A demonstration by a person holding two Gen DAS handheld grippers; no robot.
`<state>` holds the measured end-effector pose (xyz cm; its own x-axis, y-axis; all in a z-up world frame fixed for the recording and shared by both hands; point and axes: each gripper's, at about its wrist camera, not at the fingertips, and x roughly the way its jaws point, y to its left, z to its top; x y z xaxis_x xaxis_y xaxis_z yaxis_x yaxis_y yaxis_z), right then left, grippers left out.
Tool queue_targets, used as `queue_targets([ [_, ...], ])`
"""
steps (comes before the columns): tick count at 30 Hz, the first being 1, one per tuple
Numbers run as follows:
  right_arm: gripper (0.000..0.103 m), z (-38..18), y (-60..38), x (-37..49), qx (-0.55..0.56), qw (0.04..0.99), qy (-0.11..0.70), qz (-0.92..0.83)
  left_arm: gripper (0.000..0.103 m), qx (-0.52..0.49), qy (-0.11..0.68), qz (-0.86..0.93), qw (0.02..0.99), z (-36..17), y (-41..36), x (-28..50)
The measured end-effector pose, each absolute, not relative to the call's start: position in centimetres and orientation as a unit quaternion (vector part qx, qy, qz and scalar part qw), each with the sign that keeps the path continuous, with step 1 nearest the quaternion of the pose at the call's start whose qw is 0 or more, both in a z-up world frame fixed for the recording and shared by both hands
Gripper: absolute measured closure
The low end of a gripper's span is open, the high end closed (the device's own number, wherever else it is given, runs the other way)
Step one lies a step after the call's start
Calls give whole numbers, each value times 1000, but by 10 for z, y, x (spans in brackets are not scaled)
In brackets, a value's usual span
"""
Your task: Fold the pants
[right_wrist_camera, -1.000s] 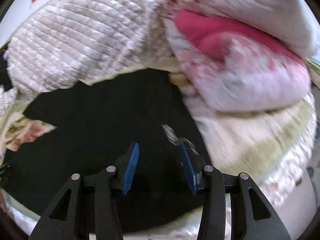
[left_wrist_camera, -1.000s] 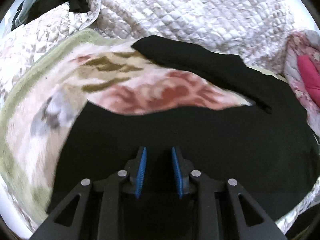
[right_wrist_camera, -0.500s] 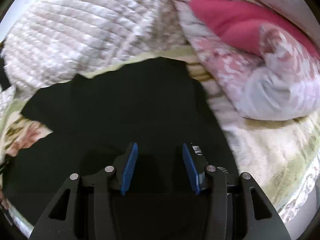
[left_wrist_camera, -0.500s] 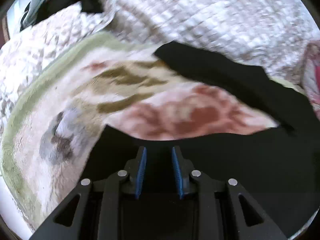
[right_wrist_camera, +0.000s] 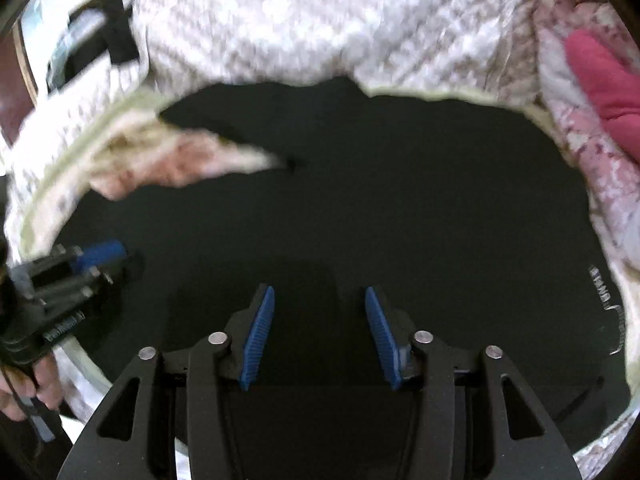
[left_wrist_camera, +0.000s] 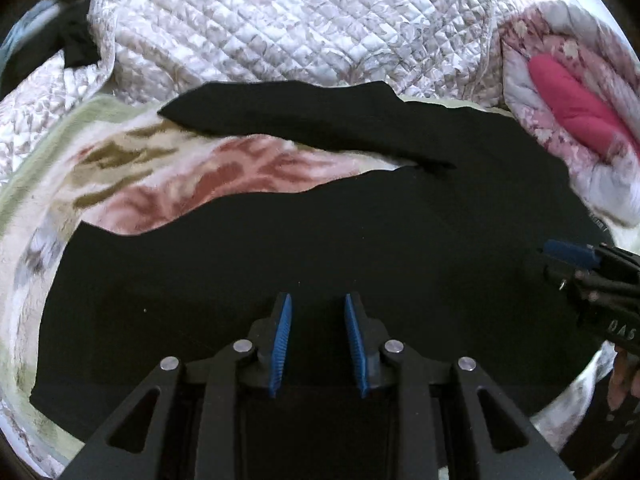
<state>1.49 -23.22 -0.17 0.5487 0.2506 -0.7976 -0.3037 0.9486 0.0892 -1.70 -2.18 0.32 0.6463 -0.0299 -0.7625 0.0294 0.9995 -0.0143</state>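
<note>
The left gripper [left_wrist_camera: 318,340] hovers with its blue pads narrowly parted and nothing between them, and the right gripper [right_wrist_camera: 319,338] hangs with a wider gap, also empty; compared with a second ago both have drawn back toward the near edge, so each now shows at the rim of the other's view. Below and ahead of both lie the black pants [left_wrist_camera: 320,248], one leg [left_wrist_camera: 304,120] splayed far ahead over the patterned blanket [left_wrist_camera: 192,172] with the quilt [left_wrist_camera: 280,24] beyond. Judging by that spread, folding has hardly begun, and both tools seem set for a fresh grasp.
</note>
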Motion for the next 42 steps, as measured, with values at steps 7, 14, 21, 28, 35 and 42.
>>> queue_targets([
  [7,54,11,-238,13,-25,899,411,147,67,-2,412,-4,911,6,-24,-14],
  [14,54,15,-252,19,0,908,402,116,66,-12,408,17,913,14,-3,-3],
  [21,54,1,-257,30,6,896,434,95,60,-17,420,44,906,5,13,8],
  [28,53,10,-262,25,12,909,407,88,60,-26,419,53,906,10,21,6],
  [35,53,19,-262,24,16,906,409,106,60,-29,421,44,906,22,22,4],
  [42,45,39,-270,42,23,901,410,138,60,-17,432,8,902,33,13,20],
])
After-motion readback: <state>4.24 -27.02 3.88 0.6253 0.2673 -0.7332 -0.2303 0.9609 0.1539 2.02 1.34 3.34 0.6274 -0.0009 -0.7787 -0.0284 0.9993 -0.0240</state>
